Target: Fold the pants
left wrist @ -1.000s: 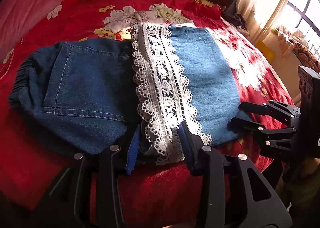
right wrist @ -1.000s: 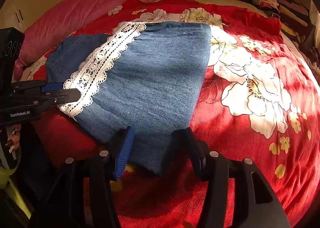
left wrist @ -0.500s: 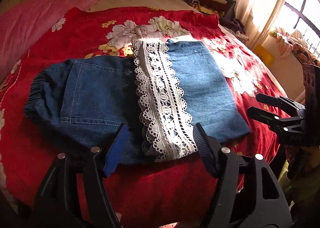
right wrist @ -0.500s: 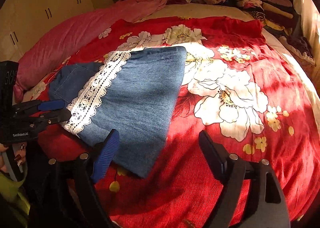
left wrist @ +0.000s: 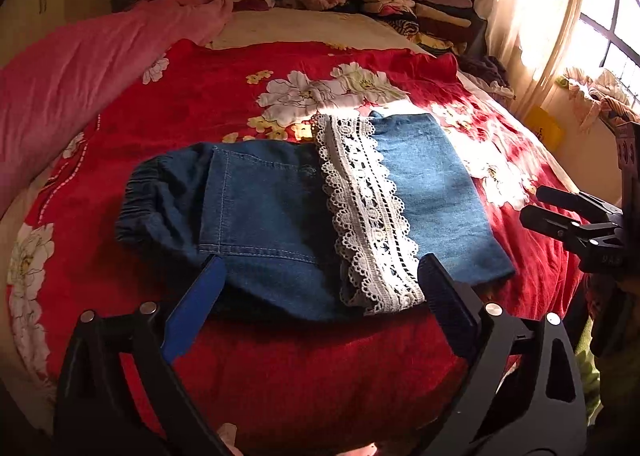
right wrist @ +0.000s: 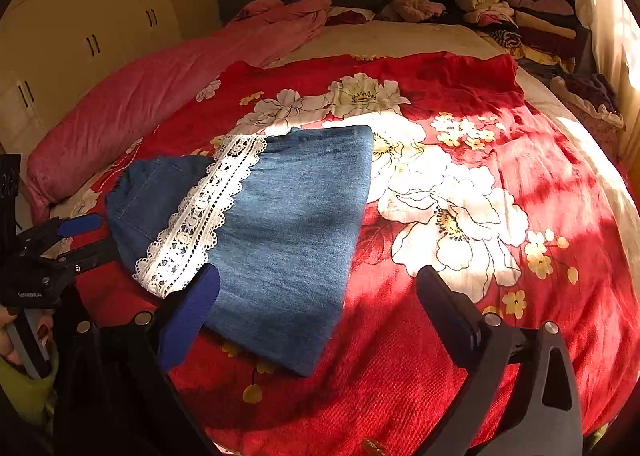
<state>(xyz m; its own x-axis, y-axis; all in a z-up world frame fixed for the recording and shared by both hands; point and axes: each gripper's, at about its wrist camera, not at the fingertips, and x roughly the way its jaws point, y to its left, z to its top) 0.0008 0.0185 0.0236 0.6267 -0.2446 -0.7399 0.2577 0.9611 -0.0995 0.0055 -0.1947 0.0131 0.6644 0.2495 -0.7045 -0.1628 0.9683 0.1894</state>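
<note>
The folded denim pants (left wrist: 304,212) are lying near the front edge of the bed, on its red floral bedspread (left wrist: 312,368), their white lace trim (left wrist: 368,224) facing up. The left claw (left wrist: 320,280) and right claw (right wrist: 316,288) are both standing wide, having just been opening, gripping nothing, just above the pants' near edge. Bare bedspread is stretching right of the pants.

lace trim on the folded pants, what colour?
White, an openwork scalloped band of lace trim across the blue denim pants. Clearest in the left wrist view.
</note>
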